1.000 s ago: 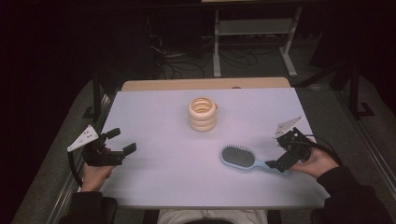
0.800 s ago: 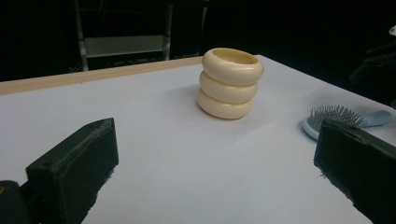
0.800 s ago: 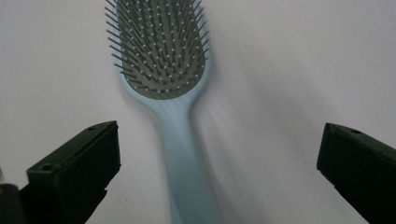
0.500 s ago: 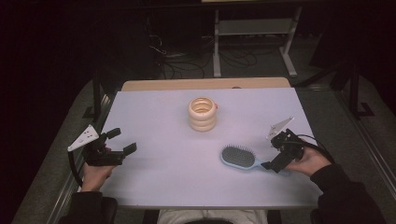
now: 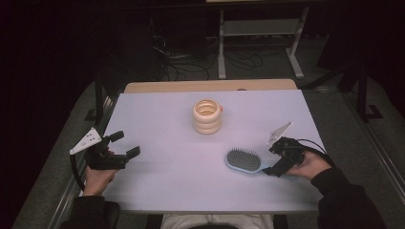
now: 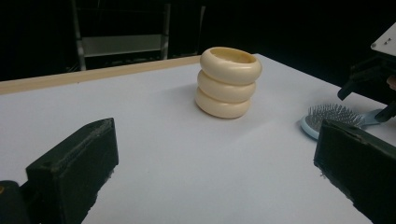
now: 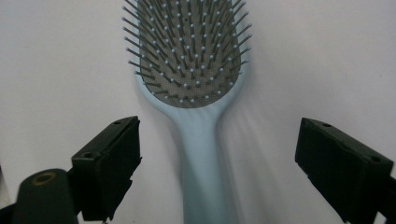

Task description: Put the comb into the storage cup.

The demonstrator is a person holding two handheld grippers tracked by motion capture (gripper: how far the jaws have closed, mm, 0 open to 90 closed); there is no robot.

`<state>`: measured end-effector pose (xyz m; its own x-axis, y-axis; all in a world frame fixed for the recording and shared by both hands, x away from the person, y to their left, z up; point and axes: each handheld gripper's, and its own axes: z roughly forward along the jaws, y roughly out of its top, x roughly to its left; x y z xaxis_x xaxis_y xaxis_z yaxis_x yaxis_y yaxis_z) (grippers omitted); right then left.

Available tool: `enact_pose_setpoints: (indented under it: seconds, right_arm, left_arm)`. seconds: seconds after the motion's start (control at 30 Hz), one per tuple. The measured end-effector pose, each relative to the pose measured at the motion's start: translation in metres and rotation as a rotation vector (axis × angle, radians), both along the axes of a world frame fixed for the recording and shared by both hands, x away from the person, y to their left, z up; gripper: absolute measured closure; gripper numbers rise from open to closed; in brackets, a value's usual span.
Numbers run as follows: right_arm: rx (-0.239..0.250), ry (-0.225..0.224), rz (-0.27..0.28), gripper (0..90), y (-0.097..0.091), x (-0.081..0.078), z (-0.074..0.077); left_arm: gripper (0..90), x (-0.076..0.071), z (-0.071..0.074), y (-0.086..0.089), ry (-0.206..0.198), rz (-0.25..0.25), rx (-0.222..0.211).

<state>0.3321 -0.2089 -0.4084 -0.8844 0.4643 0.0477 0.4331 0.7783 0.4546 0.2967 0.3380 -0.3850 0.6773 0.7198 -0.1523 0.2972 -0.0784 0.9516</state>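
While the left gripper point(image 5: 125, 144) rests at the left edge of the white table point(image 5: 162, 191), jaws spread wide with nothing between them, no work falls to that side. It faces across the table toward the cream stack of three ring-shaped tubes point(image 5: 207, 116), which stands upright near the table's middle, well apart from both grippers. In the left gripper view the same stack point(image 6: 228, 82) sits beyond the two black jaws, untouched.

Right of the stack, nearer the person: a pale blue plastic paddle hairbrush point(image 5: 244, 160) lies flat on the table, bristles up, head toward the centre, handle toward the right hand.

Right gripper point(image 5: 273, 170): down at the handle end of the brush. Its jaws have just been closing from their widest, yet in the right gripper view the gripper point(image 7: 217, 172) has them wide apart, with the handle of the hairbrush point(image 7: 198, 154) running up between them, clear table showing on each side. Neither jaw touches the handle; the handle sits somewhat nearer the view's left jaw.

Progress, as judged: approach to the brush is made, handle lined up between the jaws. Grasp not yet done. Left to do: close onto the handle, lift. Where the brush goes afterward cannot be told.
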Motion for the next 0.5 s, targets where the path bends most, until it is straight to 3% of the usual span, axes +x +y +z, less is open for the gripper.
enact_pose_setpoints:
  seconds: [0.33,0.5]
  right_arm:
    - [-0.026,0.001,0.019,17.1,0.006,0.001,-0.007]
    - [-0.034,0.014,0.045,24.2,0.007,0.0,-0.013]
  left_arm:
    - [0.0,0.0,0.0,0.0,-0.001,0.001,-0.001]
    - [0.0,0.0,0.0,0.0,0.0,0.001,0.001]
